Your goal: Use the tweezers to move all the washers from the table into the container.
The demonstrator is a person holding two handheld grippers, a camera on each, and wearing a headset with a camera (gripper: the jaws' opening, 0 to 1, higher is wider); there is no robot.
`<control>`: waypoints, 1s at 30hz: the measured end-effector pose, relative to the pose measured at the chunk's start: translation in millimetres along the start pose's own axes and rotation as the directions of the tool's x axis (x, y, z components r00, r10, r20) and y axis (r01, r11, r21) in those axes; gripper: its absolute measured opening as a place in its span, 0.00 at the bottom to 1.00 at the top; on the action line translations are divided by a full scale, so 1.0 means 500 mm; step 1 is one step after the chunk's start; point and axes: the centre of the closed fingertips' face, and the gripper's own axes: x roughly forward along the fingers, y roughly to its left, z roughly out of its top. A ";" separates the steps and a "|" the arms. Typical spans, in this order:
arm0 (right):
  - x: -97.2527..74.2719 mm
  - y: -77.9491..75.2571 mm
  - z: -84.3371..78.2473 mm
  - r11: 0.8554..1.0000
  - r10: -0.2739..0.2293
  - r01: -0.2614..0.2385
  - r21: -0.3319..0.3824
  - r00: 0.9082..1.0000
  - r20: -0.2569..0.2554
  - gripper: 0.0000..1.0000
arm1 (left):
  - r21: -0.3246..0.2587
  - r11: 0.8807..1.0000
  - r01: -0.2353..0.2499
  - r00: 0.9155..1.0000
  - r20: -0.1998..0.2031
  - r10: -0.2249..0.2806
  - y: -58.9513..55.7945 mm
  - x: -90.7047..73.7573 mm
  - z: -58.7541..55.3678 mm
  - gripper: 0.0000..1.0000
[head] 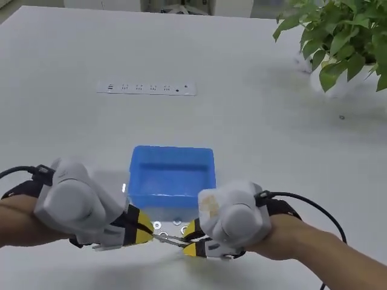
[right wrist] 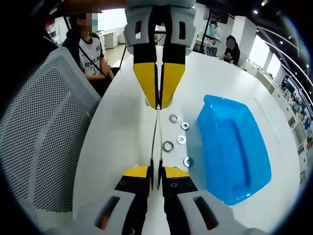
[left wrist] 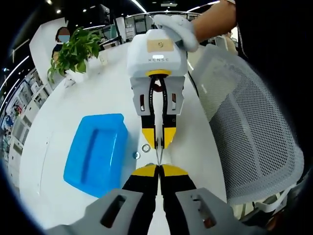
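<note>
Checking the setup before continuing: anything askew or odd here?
Nothing spilled or damaged. Oddly, the tweezers are clamped at both ends, by the left gripper and right gripper; washers lie flat beside the upright container.

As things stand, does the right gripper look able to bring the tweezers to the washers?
Likely yes: the washers lie uncovered beside the tweezers in the right gripper, though the left gripper holds their other end.

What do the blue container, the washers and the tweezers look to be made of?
The blue container is most likely plastic with a semi-gloss finish: uniform saturated colour, rounded moulded edges, soft highlights. The washers are metal, probably steel, with a bright finish: silvery rings that catch the light. The tweezers seem to be metal too, with thin silvery-grey blades; they are too slim to judge the finish.
</note>
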 end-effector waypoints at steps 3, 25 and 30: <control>-0.002 0.002 0.007 1.000 -0.004 0.004 -0.004 1.000 0.019 0.10 | 0.007 1.000 0.002 1.000 0.025 -0.002 -0.001 -0.011 0.021 0.05; -0.004 0.013 0.031 0.999 -0.011 0.008 0.032 0.995 0.102 0.09 | 0.045 0.999 0.015 0.993 0.118 -0.021 -0.009 -0.005 0.104 0.05; -0.006 0.013 0.029 1.000 -0.012 0.009 0.029 0.995 0.103 0.09 | 0.045 0.999 0.025 0.990 0.139 -0.031 -0.009 0.003 0.112 0.06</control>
